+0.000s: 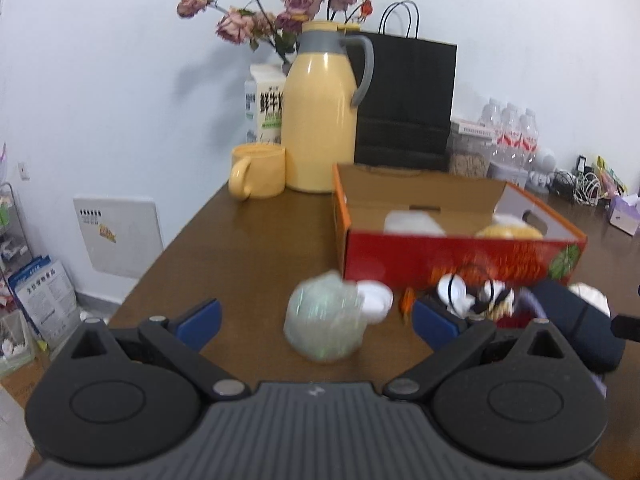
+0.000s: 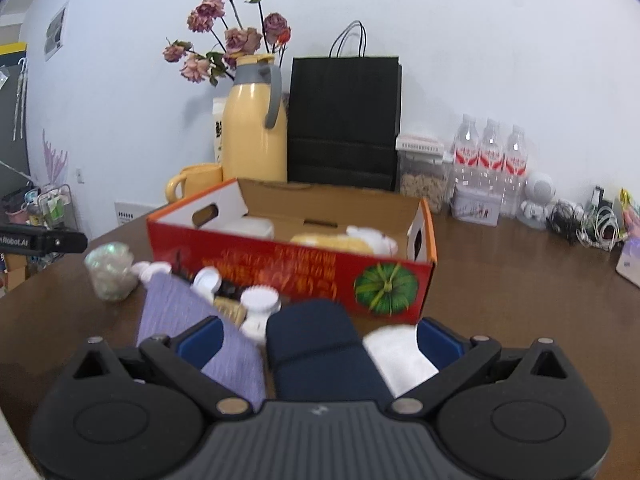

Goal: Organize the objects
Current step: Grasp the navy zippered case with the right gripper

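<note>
The brown table (image 2: 500,288) carries everything, and the biggest thing on it is the red cardboard box (image 2: 288,268), open at the top, standing in the middle with a yellowish item and white items already inside. Behind it, toward the far edge by the wall, stand a black paper bag (image 2: 344,120), a yellow thermos jug (image 2: 254,132) and a yellow mug (image 1: 258,170). In front of the box, toward the near edge, lies the loose clutter that I judge is left to sort: a dark navy rolled cloth (image 2: 320,344), a lilac knitted cloth (image 2: 188,320) to its left, a white cloth (image 2: 400,356) to its right, a shimmery greenish bundle (image 1: 324,320) further left, and small white caps and jars (image 2: 260,300) close against the box front. The right tongs (image 2: 320,344) are spread wide and hold nothing; the navy roll lies directly between their blue pads (image 2: 200,340), its long axis running away from the camera toward the box, so this hand is the nearer one for it and would close across its short width. The left tongs (image 1: 316,322) are likewise wide and empty, with the greenish bundle sitting straight ahead between their fingertips, apart from both.
</note>
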`<state>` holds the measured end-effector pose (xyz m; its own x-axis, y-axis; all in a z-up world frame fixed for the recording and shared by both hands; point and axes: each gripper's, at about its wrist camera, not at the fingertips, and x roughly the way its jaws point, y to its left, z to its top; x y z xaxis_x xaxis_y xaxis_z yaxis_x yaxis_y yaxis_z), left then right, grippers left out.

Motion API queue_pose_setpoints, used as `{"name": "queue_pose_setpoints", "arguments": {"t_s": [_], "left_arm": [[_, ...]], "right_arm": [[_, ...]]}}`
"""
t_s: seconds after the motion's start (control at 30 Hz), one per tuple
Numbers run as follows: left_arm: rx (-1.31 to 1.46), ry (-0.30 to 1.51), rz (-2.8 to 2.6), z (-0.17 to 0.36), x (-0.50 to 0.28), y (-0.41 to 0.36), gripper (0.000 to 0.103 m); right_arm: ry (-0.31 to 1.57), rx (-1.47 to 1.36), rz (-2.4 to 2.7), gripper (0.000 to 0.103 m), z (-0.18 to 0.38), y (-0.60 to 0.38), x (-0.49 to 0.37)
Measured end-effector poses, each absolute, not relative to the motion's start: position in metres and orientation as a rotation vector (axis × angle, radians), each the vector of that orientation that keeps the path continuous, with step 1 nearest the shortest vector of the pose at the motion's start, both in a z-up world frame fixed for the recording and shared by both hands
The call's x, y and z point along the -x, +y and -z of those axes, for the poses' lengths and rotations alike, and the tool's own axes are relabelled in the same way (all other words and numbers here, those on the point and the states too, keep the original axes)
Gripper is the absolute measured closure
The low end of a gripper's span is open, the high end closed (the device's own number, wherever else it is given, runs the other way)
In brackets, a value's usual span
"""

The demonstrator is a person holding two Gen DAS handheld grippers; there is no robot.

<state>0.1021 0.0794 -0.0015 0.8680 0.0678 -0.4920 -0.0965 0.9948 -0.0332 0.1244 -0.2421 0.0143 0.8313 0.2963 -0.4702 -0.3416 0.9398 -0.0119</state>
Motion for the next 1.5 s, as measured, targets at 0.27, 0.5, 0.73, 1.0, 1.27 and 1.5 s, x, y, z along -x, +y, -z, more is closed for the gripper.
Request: {"name": "queue_pose_setpoints", "arguments": {"t_s": [0.27, 0.5, 0.73, 1.0, 1.27, 1.5], "left_arm": [[0.116, 0.564, -0.104, 0.023, -0.084, 0.090, 0.000], [0.112, 0.564, -0.109, 0.022, -0.089, 0.089, 0.000], [0.130, 0.577, -0.122, 0.026, -0.091, 0.092, 0.000], [0.134, 0.588, -0.128, 0.028, -0.096, 0.094, 0.000], [0.139, 0.596, -0.130, 0.031, -0.099, 0.095, 0.000], [0.129, 0.597, -0.132, 0.031, -0.106, 0.094, 0.000]], "right_arm": [[0.546, 0.047, -0.310, 0.000, 0.006, -0.256, -0.108], [0.565, 0.133, -0.322, 0.011, 0.006, -0.249, -0.125], [0.646, 0.260, -0.387, 0.013, 0.012, -0.231, -0.158], [0.702, 0.270, -0.418, 0.026, 0.021, -0.222, -0.190], [0.701, 0.281, -0.427, 0.029, 0.023, -0.217, -0.197], [0.668, 0.284, -0.438, 0.041, 0.020, -0.218, -0.192]]}}
